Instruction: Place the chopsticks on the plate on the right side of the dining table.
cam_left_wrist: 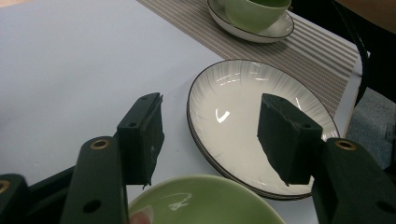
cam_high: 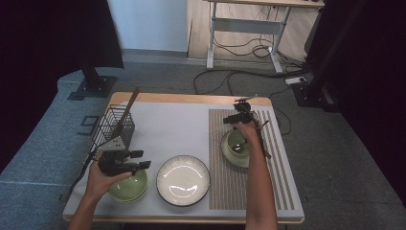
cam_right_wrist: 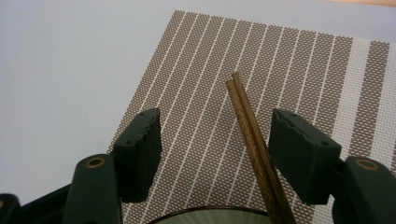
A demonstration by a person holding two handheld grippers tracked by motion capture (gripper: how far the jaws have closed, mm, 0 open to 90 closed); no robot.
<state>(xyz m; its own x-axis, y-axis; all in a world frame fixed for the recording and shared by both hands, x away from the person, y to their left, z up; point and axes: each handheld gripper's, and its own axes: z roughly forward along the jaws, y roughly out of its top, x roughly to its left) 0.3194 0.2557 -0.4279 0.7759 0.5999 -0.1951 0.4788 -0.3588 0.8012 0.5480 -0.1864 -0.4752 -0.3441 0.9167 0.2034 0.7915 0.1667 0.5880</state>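
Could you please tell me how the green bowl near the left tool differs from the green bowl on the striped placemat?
The near green bowl sits directly on the grey table; the far green bowl rests on a white saucer on the striped placemat. The near one is beside the white plate; the far one has chopsticks beside it. Both look glossy and the same green.

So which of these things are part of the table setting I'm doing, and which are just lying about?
In play:
striped placemat
green bowl on saucer
chopsticks
white plate
green bowl stack
wire basket

Lying about:
floor cables
far desk
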